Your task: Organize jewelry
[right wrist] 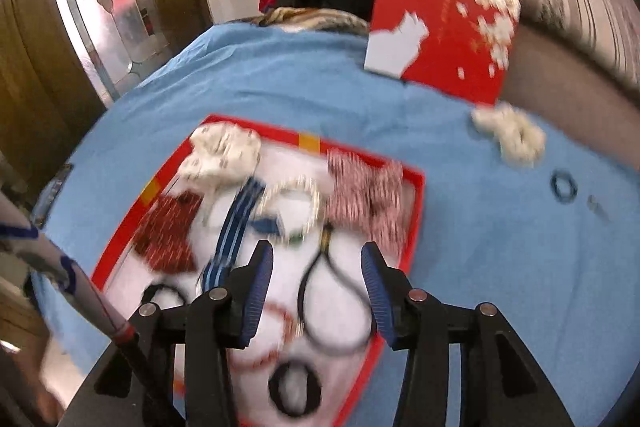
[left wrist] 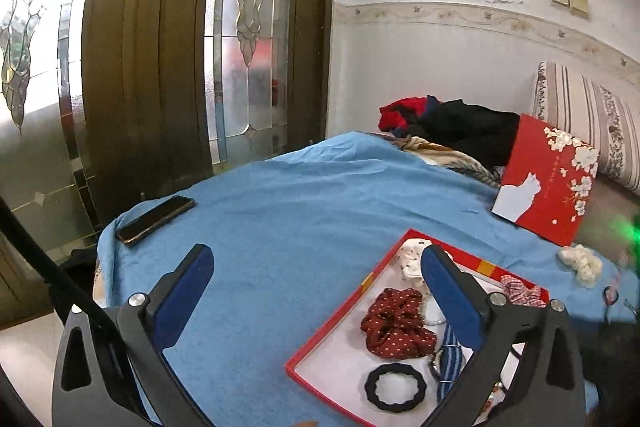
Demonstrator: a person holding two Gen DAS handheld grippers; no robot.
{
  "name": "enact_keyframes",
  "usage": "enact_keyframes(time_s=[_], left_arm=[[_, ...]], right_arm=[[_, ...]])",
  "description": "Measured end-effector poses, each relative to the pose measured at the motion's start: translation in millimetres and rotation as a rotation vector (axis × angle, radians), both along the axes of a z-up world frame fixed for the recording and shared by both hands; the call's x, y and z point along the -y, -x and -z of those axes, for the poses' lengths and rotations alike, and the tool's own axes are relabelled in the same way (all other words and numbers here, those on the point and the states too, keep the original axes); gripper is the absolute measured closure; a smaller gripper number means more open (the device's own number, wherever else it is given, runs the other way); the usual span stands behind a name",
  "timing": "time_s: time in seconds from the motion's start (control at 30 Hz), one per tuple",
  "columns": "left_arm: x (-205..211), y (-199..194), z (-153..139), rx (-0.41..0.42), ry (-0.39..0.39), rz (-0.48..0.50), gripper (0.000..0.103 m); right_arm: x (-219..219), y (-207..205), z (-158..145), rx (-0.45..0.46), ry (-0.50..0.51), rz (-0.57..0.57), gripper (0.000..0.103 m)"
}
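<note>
Left wrist view
- Left tool (left wrist: 316, 259): jaws spread wide apart, nothing between them; it hangs above the blue sheet (left wrist: 280, 195) of a bed.
- Red tray (left wrist: 320, 339): shallow, white inside, lying on the sheet to the right of the tool.
- Contents seen here: dark red dotted scrunchie (left wrist: 396, 323), black wavy ring (left wrist: 394, 387), blue striped band (left wrist: 450, 359), white printed scrunchie (left wrist: 412, 259), red checked bow (left wrist: 522, 291).
- Left out: fluffy cream scrunchie (left wrist: 580, 263) on the sheet, beyond the tray's far right corner.
- Other: red lid with a white cat (left wrist: 544, 183) propped against a striped pillow (left wrist: 592, 115); phone (left wrist: 156, 219) near the bed's edge.

Right wrist view (blurred)
- Right tool (right wrist: 318, 259): jaws part open, gripping nothing, over the near end of the tray (right wrist: 416, 211).
- Below it: thin black cord loop (right wrist: 332, 299) lying in the tray; a bead bracelet (right wrist: 296, 195) farther in.
- Still outside the tray: cream scrunchie (right wrist: 510, 135), small dark hair tie (right wrist: 563, 187), a tiny item beside it, too blurred to name.

Handling, judged
- Scrunchies: light, soft, squashy; pinch across the bunched fabric anywhere.
- Hair tie: thin, limp, flat on cloth; grip one side of the ring without catching the sheet.
- Bracelet: probably slippery and delicate; take it gently across the strand.
</note>
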State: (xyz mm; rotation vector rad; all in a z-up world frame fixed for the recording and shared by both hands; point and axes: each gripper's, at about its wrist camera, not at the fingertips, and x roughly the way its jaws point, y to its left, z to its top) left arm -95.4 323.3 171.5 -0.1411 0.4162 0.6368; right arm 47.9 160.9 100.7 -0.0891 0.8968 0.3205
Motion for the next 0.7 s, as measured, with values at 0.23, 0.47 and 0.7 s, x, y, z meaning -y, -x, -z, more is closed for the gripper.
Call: enact_keyframes(time_s=[0.23,0.47,0.7], left_arm=[[-6.7,-2.3,1.7,0.012,0.004,-0.028,0.0],[-17.3,-3.0,3.9,0.011,0.083,-0.027,0.0],[-12.8,-6.2,7.7,-0.024,0.078,0.002,0.0]], right_arm=[[-32.6,-32.6,36.1,-0.106,0.069,-0.035,0.06],[-39.8,24.3,27.4,-0.029,0.079,-0.175,0.06],[-63.0,59.4,37.2,0.003,0.189,-0.333,0.058]])
